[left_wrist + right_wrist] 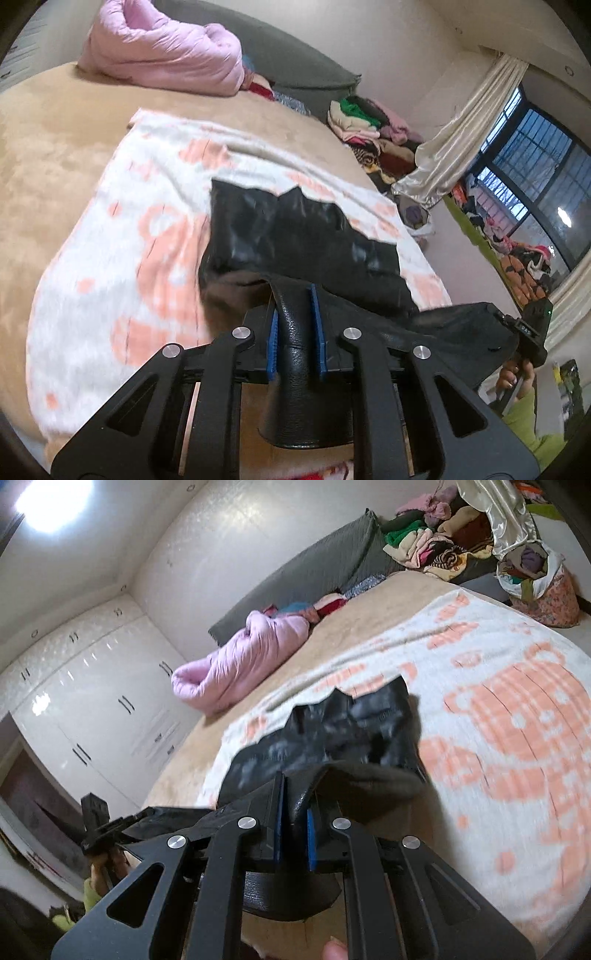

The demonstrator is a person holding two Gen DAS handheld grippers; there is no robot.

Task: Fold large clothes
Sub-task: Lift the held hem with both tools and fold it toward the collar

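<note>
A black leather-look garment (295, 236) lies partly on a white and orange blanket (110, 236) on the bed. My left gripper (295, 306) is shut on a fold of the garment's near edge, held between its blue pads (317, 332). My right gripper (294, 808) is shut on another part of the same edge, and the garment (332, 731) stretches from it onto the blanket (517, 738). Each gripper shows in the other's view, the right one (532, 332) at right, the left one (96, 830) at lower left. The edge hangs lifted between them.
A pink quilt (162, 51) lies bundled near the grey headboard (295, 55). A pile of clothes (369, 125) sits beside the bed, with a curtain (461, 129) and window behind. White wardrobes (92, 709) stand along the wall. A bag of clothes (535, 579) stands by the bed's corner.
</note>
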